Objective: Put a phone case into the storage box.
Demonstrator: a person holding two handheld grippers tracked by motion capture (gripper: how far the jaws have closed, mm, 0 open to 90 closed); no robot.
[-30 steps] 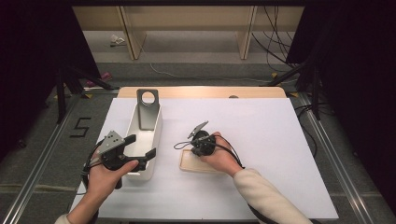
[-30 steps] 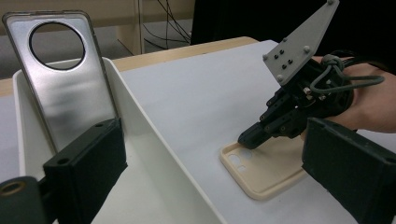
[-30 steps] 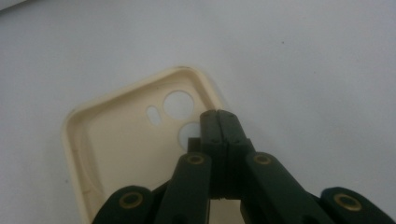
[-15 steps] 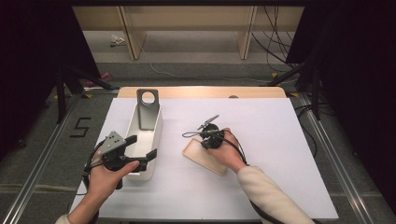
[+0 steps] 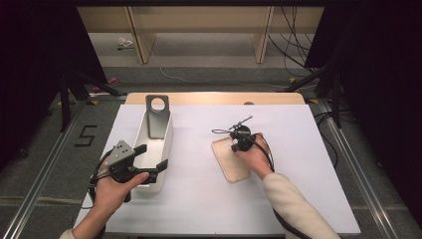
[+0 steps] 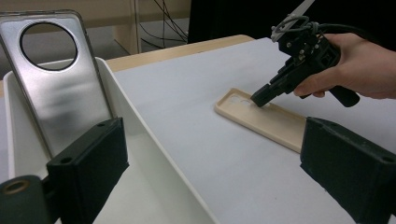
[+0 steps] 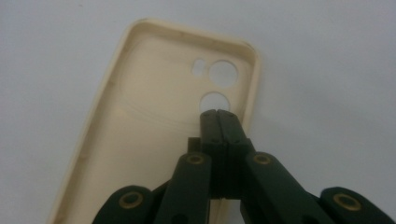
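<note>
Right gripper [image 5: 234, 146]: jaws pressed flat together, nothing between them, tip down inside the beige phone case [image 5: 230, 160] near its round holes. Case lying open side up on the white table [image 5: 298, 164]. Left gripper [image 5: 151, 157]: jaws wide apart, nothing held, at the near end of the white tray [image 5: 149, 144]. Shiny metal case [image 5: 158, 115] leaning up at the tray's far end.

On the surface [image 5: 298, 199] lie 2 phone cases: 1 beige case [image 5: 230, 160] at the frame's middle and 1 silvery case [image 5: 158, 117] standing at upper left inside 1 white tray [image 5: 165, 149]. There are 2 grippers, the left gripper [image 5: 152, 156] at lower left and the right gripper [image 5: 235, 147] at centre. The beige case has 3 cut-outs: 2 round and 1 small slot.
</note>
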